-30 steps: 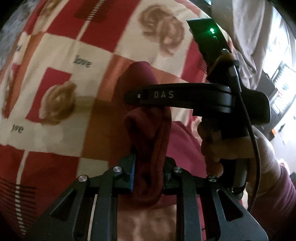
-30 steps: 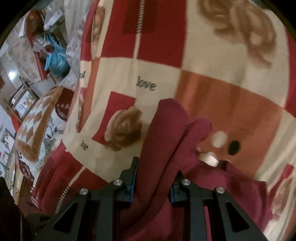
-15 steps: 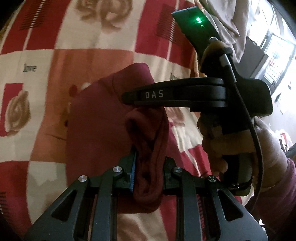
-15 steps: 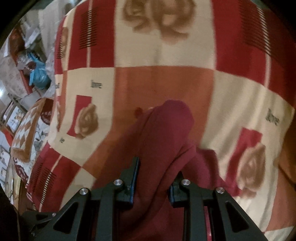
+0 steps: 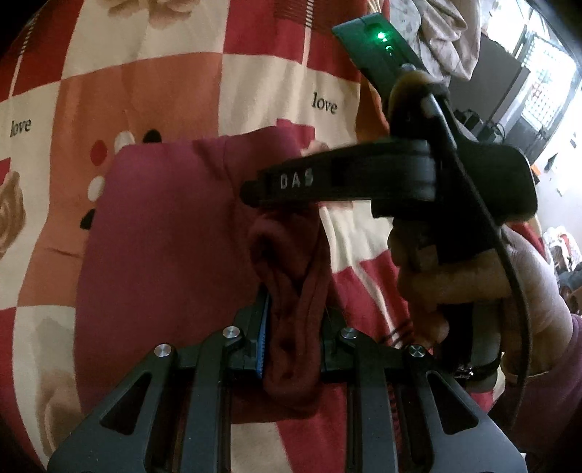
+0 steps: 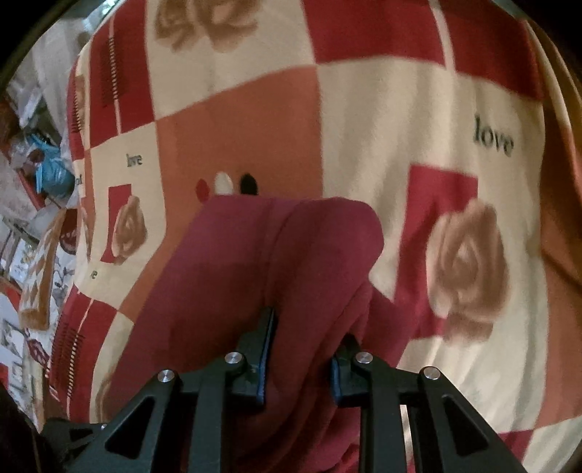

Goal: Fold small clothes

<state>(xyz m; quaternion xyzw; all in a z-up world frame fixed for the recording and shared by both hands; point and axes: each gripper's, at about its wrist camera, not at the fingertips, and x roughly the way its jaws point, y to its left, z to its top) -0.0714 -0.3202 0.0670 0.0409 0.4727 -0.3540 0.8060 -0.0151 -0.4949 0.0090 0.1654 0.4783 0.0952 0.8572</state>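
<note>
Left wrist view: maroon garment [image 5: 167,233] lies partly flat on the checked blanket [image 5: 174,98], bunched edges clamped in both jaws.

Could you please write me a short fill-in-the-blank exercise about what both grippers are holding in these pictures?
1. Both the left gripper and the right gripper are shut on the same ____ cloth garment.
2. The garment lies on a checked blanket printed with roses and the word ____.
3. A ____ light glows on the right gripper's body.

Missing words: maroon; love; green

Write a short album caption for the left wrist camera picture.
Left gripper pinching a bunched maroon garment above a rose-patterned "love" blanket, the hand-held right gripper alongside.
</note>
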